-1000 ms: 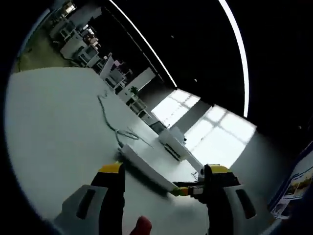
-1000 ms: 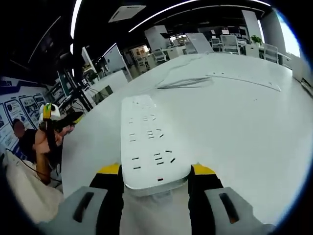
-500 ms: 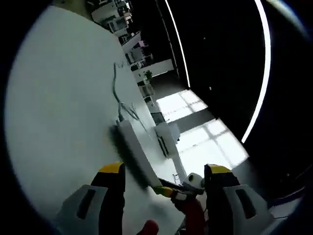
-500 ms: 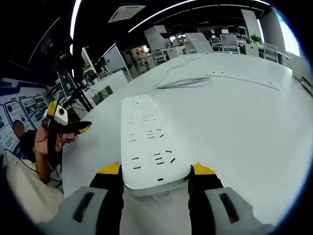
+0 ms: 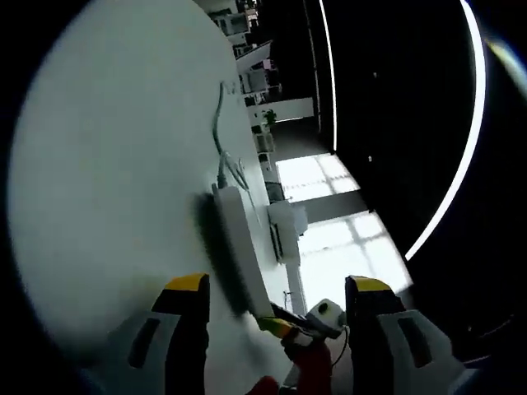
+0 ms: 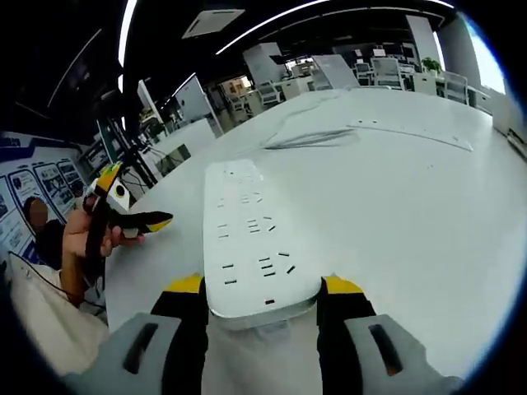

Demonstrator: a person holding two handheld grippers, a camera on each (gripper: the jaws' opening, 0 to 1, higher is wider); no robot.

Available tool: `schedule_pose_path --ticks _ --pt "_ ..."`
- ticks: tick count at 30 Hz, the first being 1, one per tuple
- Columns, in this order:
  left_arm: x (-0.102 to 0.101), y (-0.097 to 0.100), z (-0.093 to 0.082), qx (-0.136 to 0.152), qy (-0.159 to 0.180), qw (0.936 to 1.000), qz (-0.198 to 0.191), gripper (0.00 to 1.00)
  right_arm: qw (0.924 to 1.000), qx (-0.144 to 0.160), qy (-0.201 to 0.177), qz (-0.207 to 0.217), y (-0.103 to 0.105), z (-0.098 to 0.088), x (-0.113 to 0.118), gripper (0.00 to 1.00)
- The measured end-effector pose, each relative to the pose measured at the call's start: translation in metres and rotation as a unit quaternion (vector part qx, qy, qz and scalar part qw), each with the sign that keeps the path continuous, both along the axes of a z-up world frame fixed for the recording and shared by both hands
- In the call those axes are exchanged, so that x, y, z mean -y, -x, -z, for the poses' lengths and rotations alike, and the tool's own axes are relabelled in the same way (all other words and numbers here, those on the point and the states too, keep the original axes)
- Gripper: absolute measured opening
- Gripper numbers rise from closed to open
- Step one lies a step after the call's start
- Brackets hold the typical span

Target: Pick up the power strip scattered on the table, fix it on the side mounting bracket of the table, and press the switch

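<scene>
The right hand-held gripper [image 6: 262, 288] pinches the near end of the power strip [image 6: 251, 234] lying on the table [image 6: 412, 206], the left hand-held gripper [image 5: 276, 288] spread and empty; lifted end-on, it may droop and twist loose.

Smooth plastics over a matt white tabletop.

Power strip [image 6: 251, 239]: white plastic, smooth with a soft sheen, dark slot openings cut in its face; seen edge-on as the same pale casing in the left gripper view [image 5: 240, 247]. Table [image 6: 412, 214]: matt white, even, faintly reflective under the ceiling lights. Right gripper [image 6: 262, 300]: grey matt plastic arms, yellow tips, black rubbery-looking inner faces. Left gripper [image 5: 276, 298]: same grey, yellow and black finish. Cord [image 5: 221, 123]: thin, dull grey, plastic-sheathed by the look.
</scene>
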State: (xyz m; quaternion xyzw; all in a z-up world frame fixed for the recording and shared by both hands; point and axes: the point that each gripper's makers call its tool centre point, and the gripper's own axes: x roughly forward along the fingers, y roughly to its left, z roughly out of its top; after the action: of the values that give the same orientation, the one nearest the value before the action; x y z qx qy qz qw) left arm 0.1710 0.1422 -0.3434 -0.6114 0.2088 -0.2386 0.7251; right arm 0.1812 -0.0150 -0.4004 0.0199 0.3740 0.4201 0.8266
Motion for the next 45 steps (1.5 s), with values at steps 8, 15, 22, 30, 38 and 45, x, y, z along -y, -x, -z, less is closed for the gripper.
schedule_pose_path --ticks 8,15,22,30,38,45 --pt "0.011 -0.007 0.004 -0.009 0.0 1.0 0.003 0.72 1.0 0.0 0.001 0.0 0.0 0.0 0.0 0.47" --pt "0.014 -0.016 0.007 -0.019 0.009 0.9998 -0.005 0.72 1.0 -0.001 0.002 -0.001 0.0 0.0 0.0 0.47" --pt "0.013 -0.029 0.014 -0.03 0.004 0.9995 -0.01 0.73 1.0 0.0 0.002 -0.002 -0.001 0.001 0.0 0.48" --pt "0.02 -0.04 0.01 -0.033 0.006 0.9994 -0.009 0.73 1.0 0.0 0.002 -0.002 -0.001 0.0 0.0 0.48" --pt "0.026 -0.053 0.01 -0.041 -0.001 0.9992 -0.006 0.73 1.0 0.0 0.001 -0.002 -0.002 0.0 0.001 0.48" --pt "0.033 -0.061 0.005 -0.04 -0.003 0.9992 -0.008 0.74 1.0 0.0 -0.002 -0.002 -0.002 0.0 0.001 0.48"
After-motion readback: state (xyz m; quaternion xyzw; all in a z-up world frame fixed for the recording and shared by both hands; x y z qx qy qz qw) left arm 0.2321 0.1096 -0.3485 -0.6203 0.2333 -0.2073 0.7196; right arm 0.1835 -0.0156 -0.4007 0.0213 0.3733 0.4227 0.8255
